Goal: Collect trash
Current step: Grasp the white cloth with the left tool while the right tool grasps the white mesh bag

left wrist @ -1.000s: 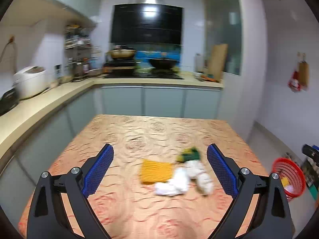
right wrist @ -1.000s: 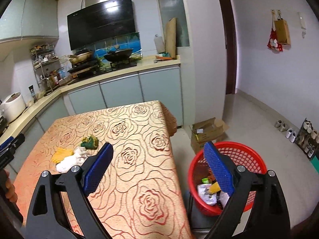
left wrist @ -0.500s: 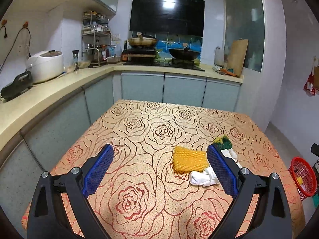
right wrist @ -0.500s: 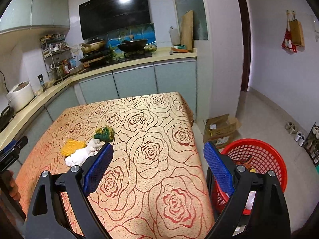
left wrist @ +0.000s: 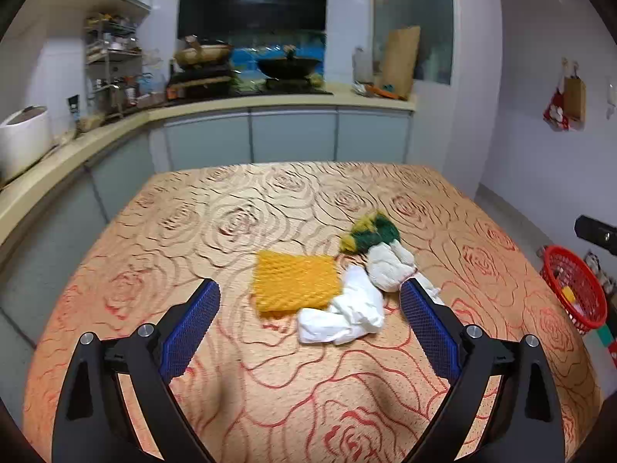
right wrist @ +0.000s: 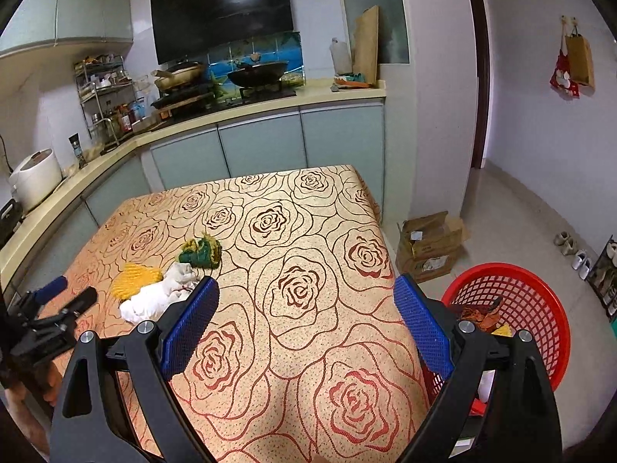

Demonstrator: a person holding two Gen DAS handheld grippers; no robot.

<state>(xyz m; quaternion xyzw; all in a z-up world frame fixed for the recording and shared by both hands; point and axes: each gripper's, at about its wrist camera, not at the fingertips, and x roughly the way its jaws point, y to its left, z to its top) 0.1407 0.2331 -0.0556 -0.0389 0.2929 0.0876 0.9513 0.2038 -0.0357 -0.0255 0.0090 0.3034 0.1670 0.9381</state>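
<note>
left wrist: basket (left wrist: 573,292) edge-cropped

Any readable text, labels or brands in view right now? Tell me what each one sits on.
No text can be read in either view.
Brown cardboard box on the floor: white labels with print, too small to read.
Small dark bottle on the beige counter: label blurred.
Red woven-plastic basket: wrappers inside, no print legible.
</note>
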